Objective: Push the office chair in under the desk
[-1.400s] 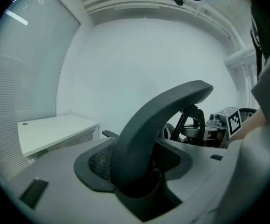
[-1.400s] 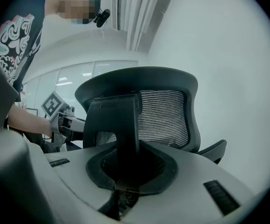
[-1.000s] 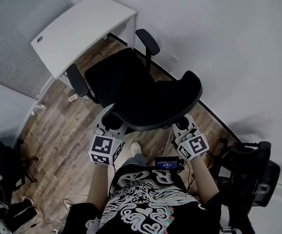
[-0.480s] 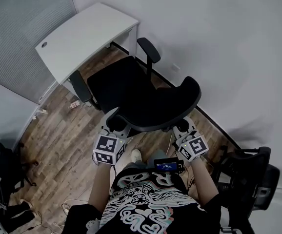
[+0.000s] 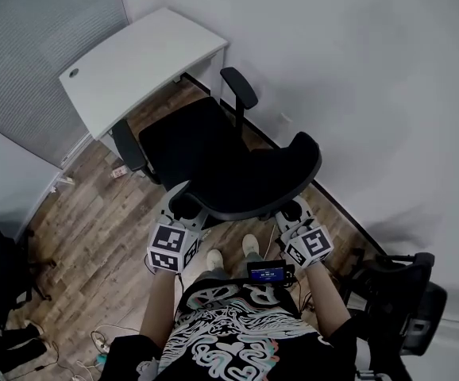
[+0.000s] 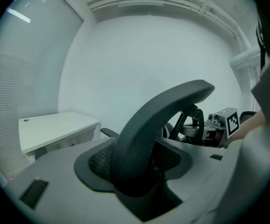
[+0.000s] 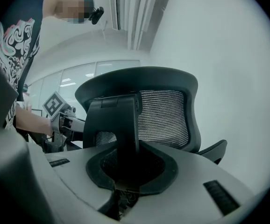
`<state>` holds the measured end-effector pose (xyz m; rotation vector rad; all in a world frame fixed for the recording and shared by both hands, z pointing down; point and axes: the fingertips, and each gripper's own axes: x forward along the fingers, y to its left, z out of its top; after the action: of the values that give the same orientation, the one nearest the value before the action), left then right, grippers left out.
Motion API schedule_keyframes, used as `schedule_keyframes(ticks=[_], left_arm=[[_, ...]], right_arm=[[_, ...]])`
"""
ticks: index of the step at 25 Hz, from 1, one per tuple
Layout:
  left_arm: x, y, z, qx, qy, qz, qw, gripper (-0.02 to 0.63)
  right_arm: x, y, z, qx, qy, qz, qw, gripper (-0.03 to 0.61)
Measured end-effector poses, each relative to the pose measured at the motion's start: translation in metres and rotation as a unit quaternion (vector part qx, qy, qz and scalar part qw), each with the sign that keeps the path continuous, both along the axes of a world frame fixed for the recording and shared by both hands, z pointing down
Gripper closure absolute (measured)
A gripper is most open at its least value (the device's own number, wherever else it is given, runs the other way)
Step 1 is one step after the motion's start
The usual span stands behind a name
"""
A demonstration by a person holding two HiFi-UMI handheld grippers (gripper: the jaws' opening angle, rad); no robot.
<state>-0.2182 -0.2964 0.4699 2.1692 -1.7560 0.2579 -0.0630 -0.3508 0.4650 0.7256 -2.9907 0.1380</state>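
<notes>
Worktop (image 5: 138,62) sits top left by the wall, open side toward the chair. Office chair (image 5: 198,141) is just beside it, seat facing that open side. Its front is near the worktop's edge, but most of the seat is out over the wood floor (image 5: 94,221) (so not tucked in yet, my read). Left gripper (image 5: 183,203) is clamped on the left rim of the backrest (image 5: 261,177). Its own view shows the curved frame seated between the pads, jaws wide because the rim is thick. Right gripper (image 5: 291,211) is closed on the backrest's right side, on a dark upright part of the frame beside the mesh. Reason for two holds, as I judge it: one at each side lets the person steer the castors straight and stops the seat swivelling during the push. Second chair (image 5: 400,292), far right, is well apart and not in the way.
</notes>
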Motion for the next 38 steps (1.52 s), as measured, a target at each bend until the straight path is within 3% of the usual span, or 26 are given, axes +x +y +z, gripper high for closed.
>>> schedule_keyframes(ticks=[9, 38], left_arm=[[0.002, -0.008, -0.001, 0.001, -0.002, -0.012, 0.9999, 0.36], [0.005, -0.025, -0.001, 0.001, 0.002, -0.032, 0.9995, 0.364]], right_arm=[[0.0, -0.01, -0.001, 0.002, 0.008, -0.028, 1.0, 0.494], [-0.002, -0.04, -0.003, 0.001, 0.007, -0.044, 0.999, 0.494]])
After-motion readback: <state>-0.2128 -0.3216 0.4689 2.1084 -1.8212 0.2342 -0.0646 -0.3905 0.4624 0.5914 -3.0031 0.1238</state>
